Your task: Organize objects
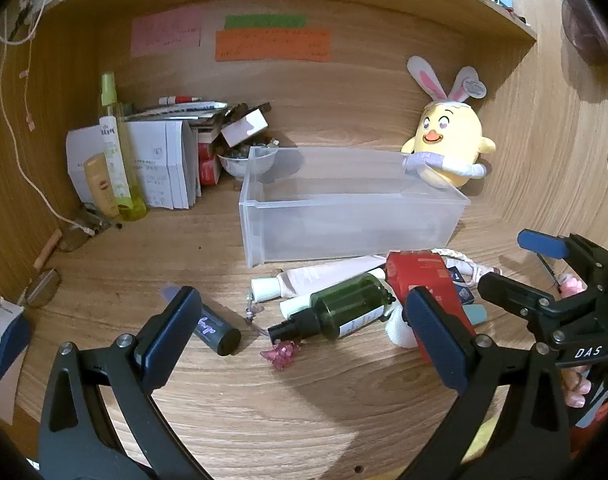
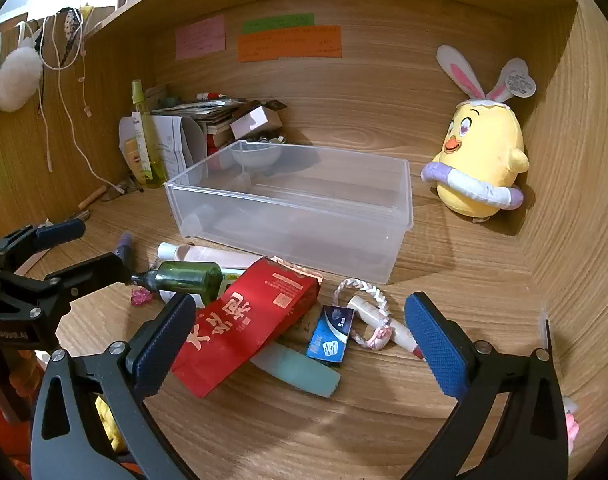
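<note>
An empty clear plastic bin (image 1: 344, 216) (image 2: 300, 208) stands mid-desk. In front of it lies a pile: a green spray bottle (image 1: 344, 308) (image 2: 186, 278), a pale pink tube (image 1: 324, 276) (image 2: 208, 254), a red packet (image 2: 248, 320) (image 1: 420, 276), a small blue box (image 2: 330, 336), a teal tube (image 2: 300, 368), a braided hair tie (image 2: 364, 292) and a pink clip (image 1: 280, 354). A dark tube (image 1: 216, 330) lies left. My left gripper (image 1: 300, 332) is open above the spray bottle. My right gripper (image 2: 300, 340) is open over the red packet and blue box.
A yellow plush chick (image 2: 480, 160) (image 1: 450, 140) stands at the back right. Papers, a yellow-green spray bottle (image 1: 118, 148), boxes and a bowl (image 1: 248, 158) crowd the back left corner. Wooden walls enclose the desk on three sides. Sticky notes (image 1: 272, 44) hang on the back wall.
</note>
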Demonstrator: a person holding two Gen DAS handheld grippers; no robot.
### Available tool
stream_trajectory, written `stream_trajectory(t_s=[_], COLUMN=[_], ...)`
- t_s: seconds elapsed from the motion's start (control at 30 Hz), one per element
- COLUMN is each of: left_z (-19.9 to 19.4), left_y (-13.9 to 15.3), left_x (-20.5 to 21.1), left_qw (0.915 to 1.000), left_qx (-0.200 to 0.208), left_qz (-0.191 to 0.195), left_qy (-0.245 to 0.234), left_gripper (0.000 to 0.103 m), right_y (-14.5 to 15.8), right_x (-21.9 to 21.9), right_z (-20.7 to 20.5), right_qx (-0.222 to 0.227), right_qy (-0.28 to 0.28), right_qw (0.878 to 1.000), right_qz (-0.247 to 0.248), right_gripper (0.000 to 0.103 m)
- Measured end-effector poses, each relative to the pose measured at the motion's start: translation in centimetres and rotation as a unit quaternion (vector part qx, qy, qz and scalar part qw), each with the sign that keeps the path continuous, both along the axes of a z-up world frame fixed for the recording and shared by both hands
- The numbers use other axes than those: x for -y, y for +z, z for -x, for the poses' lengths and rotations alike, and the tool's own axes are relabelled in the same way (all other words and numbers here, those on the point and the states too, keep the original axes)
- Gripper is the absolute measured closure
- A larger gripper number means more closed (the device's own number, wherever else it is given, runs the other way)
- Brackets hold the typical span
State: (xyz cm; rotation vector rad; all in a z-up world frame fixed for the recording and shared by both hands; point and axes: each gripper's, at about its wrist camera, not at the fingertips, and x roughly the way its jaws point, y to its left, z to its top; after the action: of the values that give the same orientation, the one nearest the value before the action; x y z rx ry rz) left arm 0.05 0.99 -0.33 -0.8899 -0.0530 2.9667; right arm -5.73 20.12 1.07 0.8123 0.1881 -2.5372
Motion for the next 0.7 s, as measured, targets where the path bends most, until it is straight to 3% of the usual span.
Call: stream_trajectory(t_s=[0.7], left_z=[-0.35], left_y=[-0.19], left_x=[0.39], left_qw=[0.9999], left_qx=[0.003], left_qz=[-0.013], left_qy=[-0.001], left_gripper=[0.000], right_y=[-0.26], right_x=[0.35], right_z=[-0.65], right_qx=[-0.001], right_qy=[0.006], right_qw=[1.000], right_qz=[-0.007], right_gripper=[0.000])
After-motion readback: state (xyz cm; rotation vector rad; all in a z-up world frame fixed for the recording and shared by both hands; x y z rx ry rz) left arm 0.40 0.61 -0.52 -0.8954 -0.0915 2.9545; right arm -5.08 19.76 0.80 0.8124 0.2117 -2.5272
